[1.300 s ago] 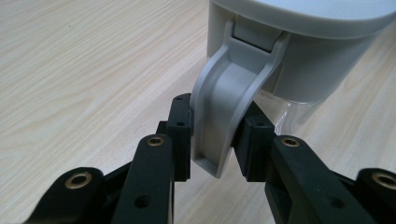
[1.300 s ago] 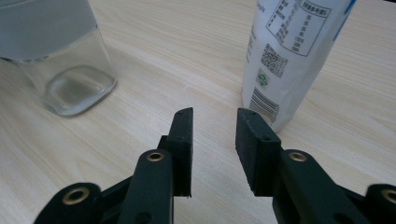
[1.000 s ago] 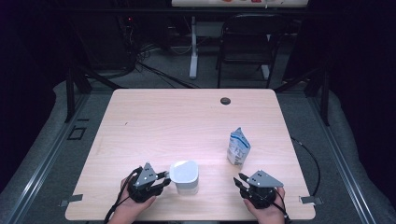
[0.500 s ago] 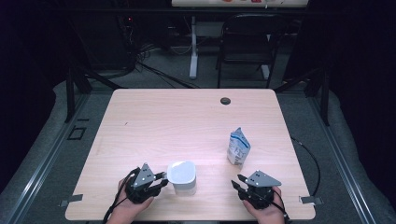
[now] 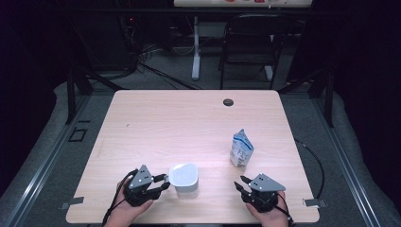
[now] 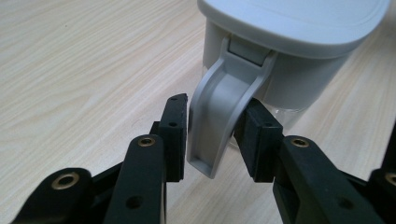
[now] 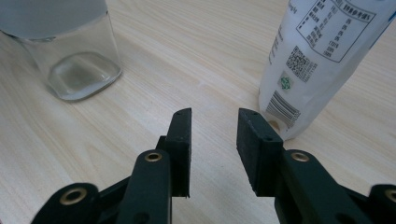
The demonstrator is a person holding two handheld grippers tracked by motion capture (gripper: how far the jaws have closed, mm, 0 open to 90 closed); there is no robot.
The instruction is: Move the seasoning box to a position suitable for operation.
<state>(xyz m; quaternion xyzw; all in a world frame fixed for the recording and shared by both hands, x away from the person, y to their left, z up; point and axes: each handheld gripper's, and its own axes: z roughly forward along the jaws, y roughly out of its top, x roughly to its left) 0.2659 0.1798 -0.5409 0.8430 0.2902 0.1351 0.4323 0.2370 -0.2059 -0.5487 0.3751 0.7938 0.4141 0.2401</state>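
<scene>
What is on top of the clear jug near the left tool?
A white lid covers the jug and its grey handle hangs from it. The lid hides the top opening, but the clear wall looks empty.

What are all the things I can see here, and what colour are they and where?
jug: one, white lid and handle, clear body, near edge of table, left of middle
pouch: one, white and blue, standing on the table's right side
table: one, light wood
hole cap: one, dark, far edge of table
chair: one, black, behind table
left gripper: one, black, jaws either side of the jug's handle, just opened further
right gripper: one, black, open, empty, near the pouch
</scene>
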